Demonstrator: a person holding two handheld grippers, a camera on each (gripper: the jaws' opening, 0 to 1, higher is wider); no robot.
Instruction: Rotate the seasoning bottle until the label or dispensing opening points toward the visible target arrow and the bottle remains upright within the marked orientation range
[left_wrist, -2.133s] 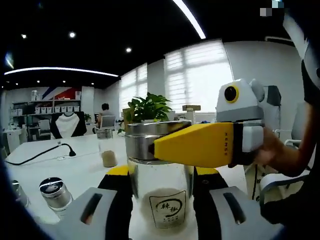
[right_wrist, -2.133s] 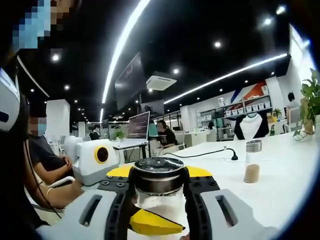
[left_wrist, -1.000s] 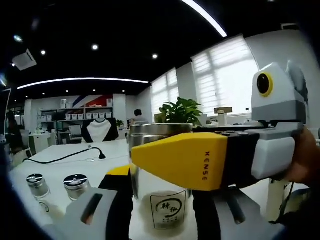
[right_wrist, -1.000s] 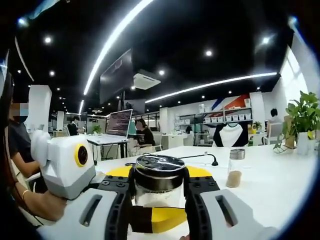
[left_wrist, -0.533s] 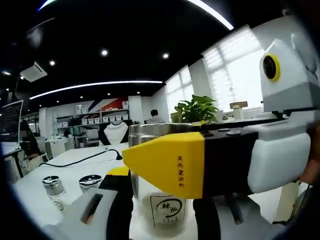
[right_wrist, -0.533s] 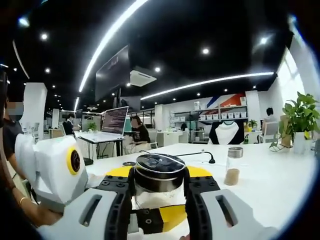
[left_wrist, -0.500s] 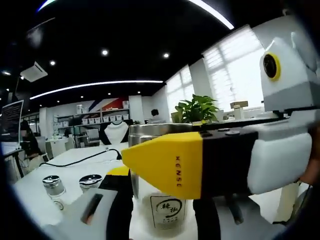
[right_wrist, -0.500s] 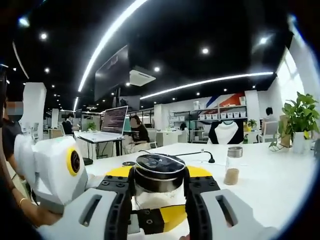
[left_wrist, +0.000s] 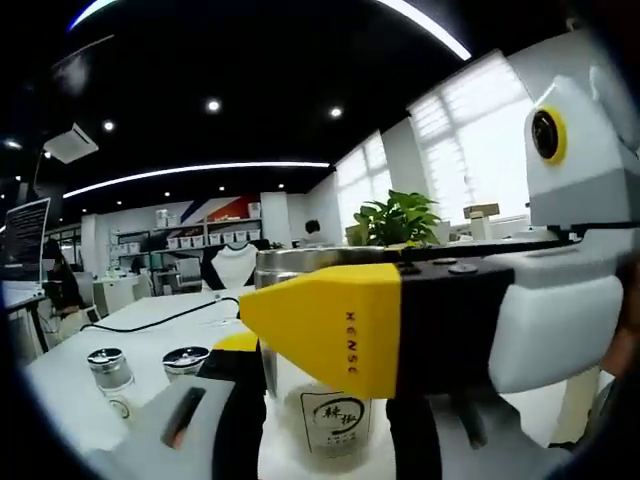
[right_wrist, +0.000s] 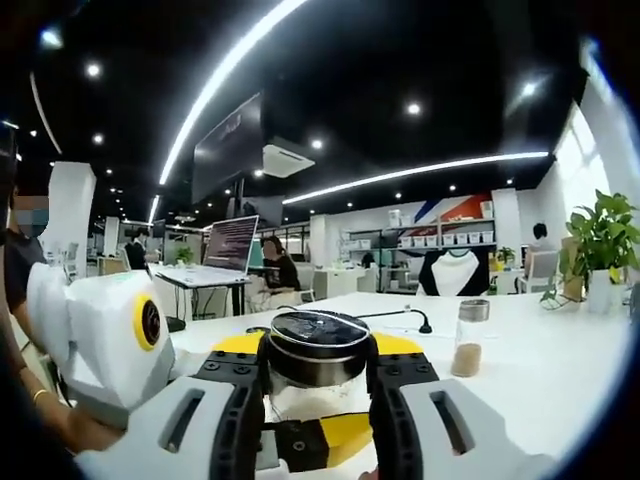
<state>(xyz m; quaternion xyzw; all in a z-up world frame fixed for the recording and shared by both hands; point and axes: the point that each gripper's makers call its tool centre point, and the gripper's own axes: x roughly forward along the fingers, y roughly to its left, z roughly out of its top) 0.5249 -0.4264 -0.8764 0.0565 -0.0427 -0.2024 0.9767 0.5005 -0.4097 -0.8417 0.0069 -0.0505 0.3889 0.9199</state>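
White and wide, the bench (right_wrist: 560, 400) runs back through an open office of strip lights, shelving and a potted plant (left_wrist: 398, 218).

Starting from the tools: the left tool (left_wrist: 325, 420) has its jaws pressed against the glass body of the seasoning bottle (left_wrist: 332, 400), one on either side, pinching it low down where the printed label (left_wrist: 335, 418) faces the camera. The right tool (right_wrist: 318, 375) is pinched on the metal cap (right_wrist: 318, 345) of the same bottle, one jaw on each flank of the cap. In the left gripper view it comes in from the right as a yellow-nosed body lying across the cap.

The bottle stands upright between them, pale powder in its base, near the person's edge of the bench. Whether its foot touches the bench cannot be told.

Further out, two small metal-capped jars (left_wrist: 108, 370) sit toward the left side, a black cable (left_wrist: 150, 320) trails across the middle, and another shaker of brown powder (right_wrist: 468, 340) stands well apart on the right.

The turning step appears to be in hand, body steadied, top gripped. No target arrow is visible, so the next move calls for twisting about the upright axis without tilting, then checking the label's facing.
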